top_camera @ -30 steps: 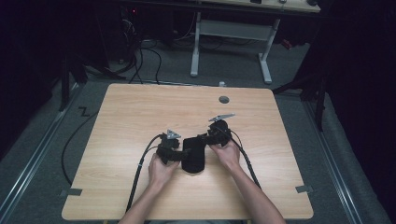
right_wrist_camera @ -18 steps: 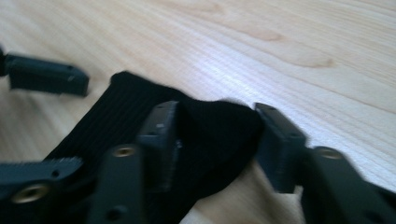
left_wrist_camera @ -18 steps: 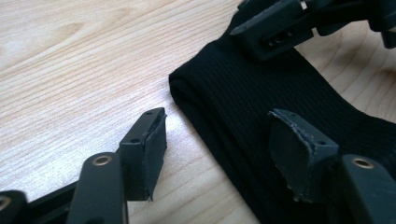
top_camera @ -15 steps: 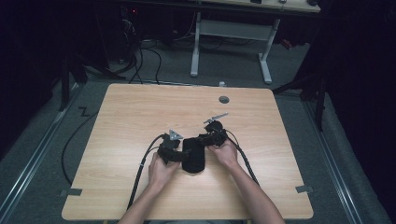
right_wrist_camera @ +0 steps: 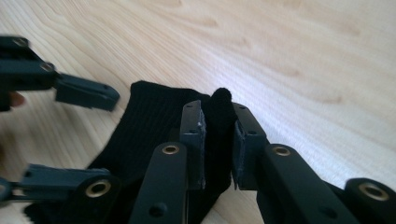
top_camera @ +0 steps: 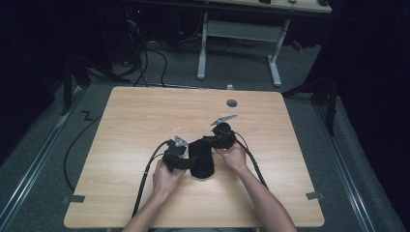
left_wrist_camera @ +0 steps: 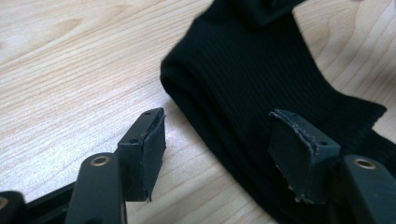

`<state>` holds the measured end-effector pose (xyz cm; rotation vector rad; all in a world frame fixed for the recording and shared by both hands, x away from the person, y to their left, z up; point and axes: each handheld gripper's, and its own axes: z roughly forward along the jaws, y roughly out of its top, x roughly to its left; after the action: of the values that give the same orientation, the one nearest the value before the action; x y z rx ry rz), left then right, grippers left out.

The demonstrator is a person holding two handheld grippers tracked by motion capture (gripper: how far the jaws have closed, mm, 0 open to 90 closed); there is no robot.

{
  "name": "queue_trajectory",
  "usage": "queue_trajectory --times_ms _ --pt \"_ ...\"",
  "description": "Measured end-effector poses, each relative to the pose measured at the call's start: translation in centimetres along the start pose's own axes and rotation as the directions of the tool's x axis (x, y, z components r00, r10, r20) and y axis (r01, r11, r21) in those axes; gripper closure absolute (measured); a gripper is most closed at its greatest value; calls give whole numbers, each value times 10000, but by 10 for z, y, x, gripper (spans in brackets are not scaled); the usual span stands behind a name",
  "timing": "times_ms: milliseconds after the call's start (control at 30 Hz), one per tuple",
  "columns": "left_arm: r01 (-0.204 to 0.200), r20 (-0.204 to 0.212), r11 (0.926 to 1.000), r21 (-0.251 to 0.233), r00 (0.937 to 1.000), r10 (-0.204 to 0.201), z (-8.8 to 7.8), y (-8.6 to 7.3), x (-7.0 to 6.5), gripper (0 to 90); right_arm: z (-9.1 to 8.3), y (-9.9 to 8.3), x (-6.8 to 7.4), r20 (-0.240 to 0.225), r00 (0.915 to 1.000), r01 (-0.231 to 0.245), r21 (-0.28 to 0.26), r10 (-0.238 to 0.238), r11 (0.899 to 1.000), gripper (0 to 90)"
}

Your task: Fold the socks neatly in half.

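Observation:
A black ribbed sock (top_camera: pixel 202 157) lies on the wooden table (top_camera: pixel 145 121) between the person's two hands. My left gripper (top_camera: pixel 187 162) is open at the sock's left edge. In the left gripper view (left_wrist_camera: pixel 219 144) one pad rests on bare wood and the other lies over the sock (left_wrist_camera: pixel 247 70). My right gripper (top_camera: pixel 209 143) is at the sock's far end and its jaws have just been closing. In the right gripper view (right_wrist_camera: pixel 218 140) its pads pinch a raised fold of the sock (right_wrist_camera: pixel 149 126). The left gripper (right_wrist_camera: pixel 88 140) stands wide beside it.
A round cable hole (top_camera: pixel 232 103) sits near the table's far edge. Bare wood surrounds the hands on all sides. Beyond the table a white-legged desk (top_camera: pixel 237 34) stands on a dark floor with cables (top_camera: pixel 145 53). Each gripper's cable trails back toward the person.
The right hand has edged slightly toward the sock's far end. The left hand and the sock have kept their place.

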<state>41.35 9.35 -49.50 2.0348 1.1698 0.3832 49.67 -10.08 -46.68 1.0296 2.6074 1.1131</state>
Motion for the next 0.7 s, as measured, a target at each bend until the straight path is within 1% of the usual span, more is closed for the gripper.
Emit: queue_trajectory --times_ms 33,67,100,133,200,233,267,300,400,500,600,633,667,700 --pt "0 0 10000 0 10000 0 0 0 0 371 0 0 0 0 10000 0 0 0 10000 776" --pt "49 18 10000 -5 10000 -49 1 0 0 371 -2 1 1 12 10000 20 -114 -20 9999 776" --pt "75 48 10000 55 10000 -75 3 1 -1 372 -7 3 4 53 9999 153 -321 -151 9994 776" --pt "75 48 10000 55 10000 -75 3 1 -1 373 -7 3 4 53 9999 153 -321 -151 9994 776" --pt "-32 -119 9999 163 9999 34 6 2 -2 373 -11 6 7 108 9992 396 -387 -392 9985 776" --pt "119 -227 9998 129 9997 -116 9 5 -1 379 -17 9 11 46 9983 583 -569 -581 9967 777" --pt "119 -227 9998 129 9997 -116 9 5 -1 384 -17 9 11 46 9983 583 -569 -581 9967 777" --pt "139 -405 9998 131 9991 -134 10 7 0 392 -23 11 16 -19 9970 765 -736 -768 9944 778" --pt "181 -574 9998 124 9982 -174 12 10 1 400 -29 11 22 -196 9956 896 -852 -916 9923 779" --pt "179 -730 9998 53 9972 -175 14 12 2 406 -35 8 28 -334 9929 1102 -932 -1138 9895 780" --pt "185 -777 9998 36 9968 -182 15 14 3 409 -38 3 30 -429 9917 1161 -1002 -1208 9882 780" --pt "223 -815 9997 67 9964 -217 17 15 3 410 -40 -3 31 -501 9903 1238 -1049 -1296 9867 780" --pt "223 -815 9997 67 9964 -217 17 15 3 410 -40 -3 31 -501 9903 1238 -1049 -1296 9867 780" --pt "194 -847 9998 96 9962 -185 18 17 3 411 -42 -11 31 -555 9900 1234 -1058 -1298 9867 780"
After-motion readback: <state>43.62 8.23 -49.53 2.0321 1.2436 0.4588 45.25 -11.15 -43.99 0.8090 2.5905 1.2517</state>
